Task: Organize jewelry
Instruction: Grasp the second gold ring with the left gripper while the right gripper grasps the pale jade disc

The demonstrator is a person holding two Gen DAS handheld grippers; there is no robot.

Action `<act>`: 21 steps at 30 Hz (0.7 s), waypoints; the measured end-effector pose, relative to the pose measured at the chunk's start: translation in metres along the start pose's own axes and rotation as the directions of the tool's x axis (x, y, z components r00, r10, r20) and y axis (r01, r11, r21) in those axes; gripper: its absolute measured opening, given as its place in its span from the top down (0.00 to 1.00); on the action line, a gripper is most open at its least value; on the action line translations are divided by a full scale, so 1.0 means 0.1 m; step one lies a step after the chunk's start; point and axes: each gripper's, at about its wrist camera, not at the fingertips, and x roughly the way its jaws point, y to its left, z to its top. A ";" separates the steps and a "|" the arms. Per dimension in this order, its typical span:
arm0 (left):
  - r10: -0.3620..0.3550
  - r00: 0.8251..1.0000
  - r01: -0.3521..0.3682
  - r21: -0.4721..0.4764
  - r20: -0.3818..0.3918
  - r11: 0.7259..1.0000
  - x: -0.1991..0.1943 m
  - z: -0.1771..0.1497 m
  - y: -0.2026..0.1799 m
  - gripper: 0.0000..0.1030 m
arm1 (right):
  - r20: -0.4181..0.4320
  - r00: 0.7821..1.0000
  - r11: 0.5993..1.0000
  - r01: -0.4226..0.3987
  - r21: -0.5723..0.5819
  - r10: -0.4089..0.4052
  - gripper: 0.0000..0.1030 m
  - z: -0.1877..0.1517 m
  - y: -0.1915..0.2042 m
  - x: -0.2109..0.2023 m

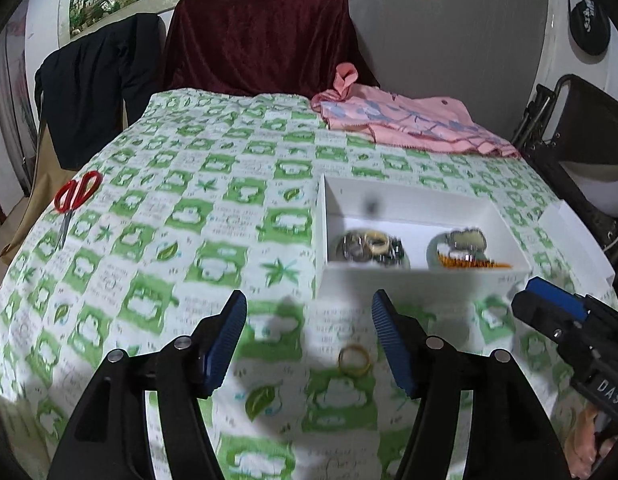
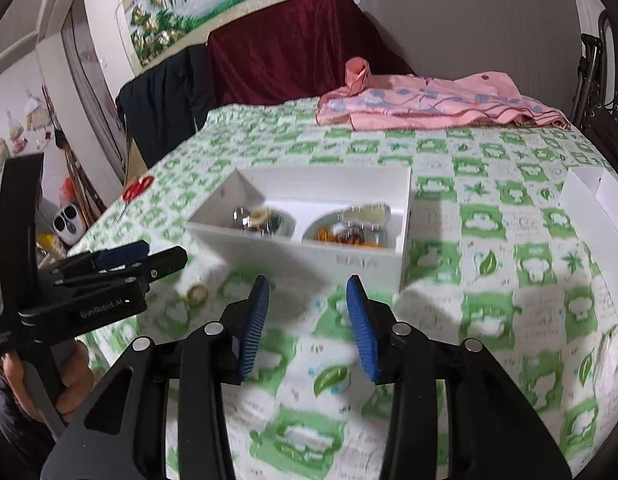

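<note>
Golden ring point(image 1: 354, 361), flat on cloth

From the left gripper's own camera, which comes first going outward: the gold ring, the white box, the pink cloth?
1. gold ring: on the tablecloth between the open left gripper fingers.
2. white box: just beyond, slightly right.
3. pink cloth: far edge, right.
</note>
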 end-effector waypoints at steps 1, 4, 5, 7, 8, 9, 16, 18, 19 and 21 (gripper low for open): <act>0.002 1.000 -0.002 0.003 -0.006 1.000 0.00 -0.03 0.00 0.35 | -0.009 1.000 1.000 0.002 -0.005 -0.002 0.62 -0.04 0.01 0.01; 0.017 0.999 -0.017 0.011 -0.032 1.000 0.02 -0.12 0.00 0.30 | -0.034 0.999 1.000 0.000 -0.009 -0.001 0.62 -0.11 0.02 0.05; 0.025 0.999 -0.024 0.015 -0.045 1.000 0.04 -0.15 0.00 0.28 | -0.046 0.999 1.000 -0.002 -0.012 0.001 0.62 -0.12 0.02 0.07; 0.043 0.997 -0.042 0.021 -0.066 0.999 0.08 -0.20 0.00 0.24 | -0.062 0.998 1.000 -0.009 -0.017 0.008 0.62 -0.13 0.03 0.10; 0.054 0.996 -0.053 0.025 -0.077 0.998 0.10 -0.21 0.00 0.24 | -0.065 0.998 1.000 -0.013 -0.017 0.012 0.62 -0.13 0.03 0.11; 0.058 0.995 -0.056 0.027 -0.086 0.998 0.12 -0.22 0.00 0.24 | -0.068 0.998 1.000 -0.017 -0.016 0.015 0.62 -0.13 0.03 0.11; 0.050 0.995 -0.046 0.043 -0.087 0.998 0.12 -0.24 -0.02 0.22 | -0.120 0.992 0.997 -0.045 -0.065 0.037 0.61 -0.13 0.14 0.22; 0.060 0.995 -0.057 0.050 -0.078 0.997 0.11 -0.24 -0.04 0.22 | -0.125 0.992 0.994 -0.048 -0.101 0.036 0.61 -0.11 0.21 0.26; 0.063 0.995 -0.060 0.048 -0.074 0.997 0.10 -0.23 -0.03 0.22 | -0.126 0.992 0.992 -0.044 -0.121 0.028 0.61 -0.09 0.25 0.28; 0.062 0.995 -0.060 0.031 -0.071 0.998 0.09 -0.22 0.00 0.22 | -0.129 0.992 0.986 -0.034 -0.165 0.012 0.61 -0.05 0.33 0.34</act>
